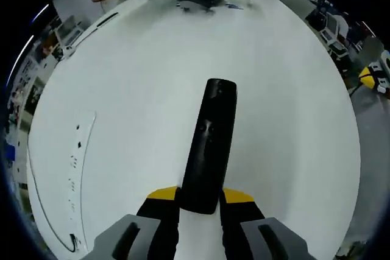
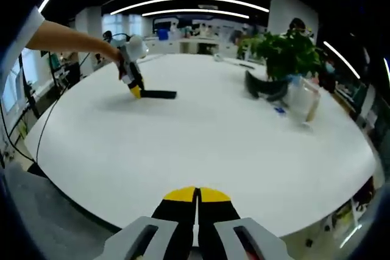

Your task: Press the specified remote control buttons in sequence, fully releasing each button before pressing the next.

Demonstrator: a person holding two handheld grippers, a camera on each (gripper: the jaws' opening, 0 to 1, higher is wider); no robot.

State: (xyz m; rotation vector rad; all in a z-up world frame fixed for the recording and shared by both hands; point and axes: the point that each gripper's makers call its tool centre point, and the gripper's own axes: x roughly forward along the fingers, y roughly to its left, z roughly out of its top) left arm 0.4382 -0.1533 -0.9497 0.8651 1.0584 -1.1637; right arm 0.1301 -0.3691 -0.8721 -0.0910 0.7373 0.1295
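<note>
Left gripper (image 1: pixel 200 208) jaws clamp the remote (image 1: pixel 209 144) over the worktop (image 1: pixel 286 89). Right gripper (image 2: pixel 196 202) jaws closed, empty.

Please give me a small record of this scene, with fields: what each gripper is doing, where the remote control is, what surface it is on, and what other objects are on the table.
left gripper: shut on the remote control
right gripper: shut, holding nothing, at the near table edge
remote control: black, long, held at its near end, pointing out over the table
surface: white table
other objects: potted plant, dark item beside it, clear container
button press: none yet; the right gripper is far from the remote
</note>
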